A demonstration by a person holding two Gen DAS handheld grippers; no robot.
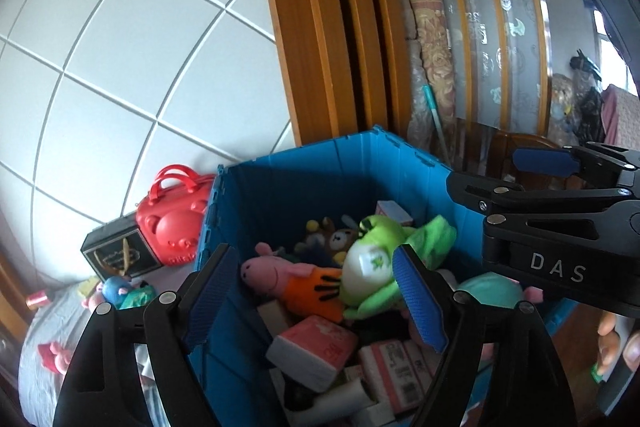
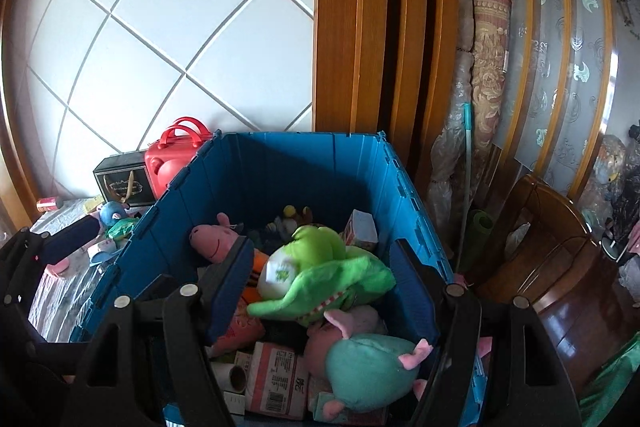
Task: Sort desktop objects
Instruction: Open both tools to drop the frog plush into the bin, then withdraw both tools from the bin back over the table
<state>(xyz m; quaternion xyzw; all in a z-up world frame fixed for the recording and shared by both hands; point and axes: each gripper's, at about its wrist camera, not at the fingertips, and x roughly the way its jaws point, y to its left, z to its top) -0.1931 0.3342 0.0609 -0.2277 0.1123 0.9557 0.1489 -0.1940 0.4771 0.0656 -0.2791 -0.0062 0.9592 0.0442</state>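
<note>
A blue plastic crate (image 1: 304, 187) (image 2: 280, 163) holds soft toys and boxes. A green frog plush (image 1: 372, 267) (image 2: 320, 267) lies on top beside a pink pig plush in an orange dress (image 1: 288, 275) (image 2: 214, 239). A teal plush with pink ears (image 2: 372, 371) and pink-and-white packs (image 1: 316, 347) (image 2: 276, 379) lie nearer. My left gripper (image 1: 316, 297) hovers open over the crate, pig and frog showing between its blue pads, untouched. My right gripper (image 2: 322, 289) is open above the frog; in the left wrist view it (image 1: 516, 175) hangs empty over the crate's right rim.
Left of the crate, a cloth-covered table (image 2: 60, 291) carries a red bag-shaped case (image 1: 172, 219) (image 2: 176, 155), a black box (image 1: 116, 251) (image 2: 124, 179) and small toys (image 1: 116, 289). A wooden door frame (image 2: 352, 27), rolled mats (image 2: 486, 67) and a wooden chair (image 2: 560, 267) stand behind and right.
</note>
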